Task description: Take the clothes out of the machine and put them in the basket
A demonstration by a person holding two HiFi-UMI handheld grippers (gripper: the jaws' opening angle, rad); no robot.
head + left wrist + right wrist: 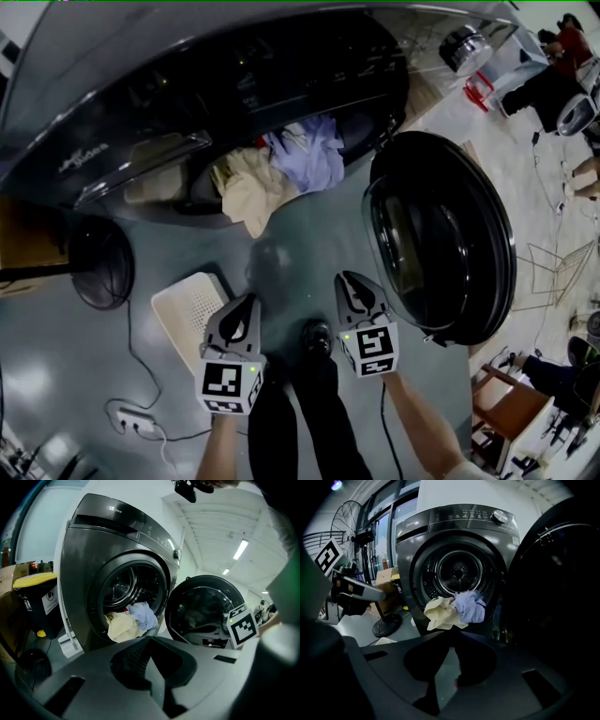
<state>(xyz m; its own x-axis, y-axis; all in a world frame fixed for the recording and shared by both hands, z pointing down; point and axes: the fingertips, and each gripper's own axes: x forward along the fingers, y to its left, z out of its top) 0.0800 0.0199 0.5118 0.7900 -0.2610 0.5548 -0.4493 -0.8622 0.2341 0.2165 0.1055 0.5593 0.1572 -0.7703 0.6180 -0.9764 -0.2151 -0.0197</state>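
Note:
A dark front-loading washing machine (141,84) stands with its round door (441,234) swung open to the right. A cream cloth (246,187) and a lavender cloth (314,155) spill over the drum's lip, and both show again in the two gripper views: cream cloth (121,626) (440,613), lavender cloth (144,613) (469,606). My left gripper (248,300) (150,638) and right gripper (349,279) (457,632) hang side by side over the floor, short of the drum. Both point at the clothes with jaws shut and nothing between them. A white basket (187,314) lies on the floor just left of the left gripper.
A floor fan's round base (98,262) sits left of the machine, and its cage (347,527) shows in the right gripper view. A yellow-lidded bin (40,597) stands beside the machine. A power strip (131,419) and cable lie near my feet. People and chairs are far right.

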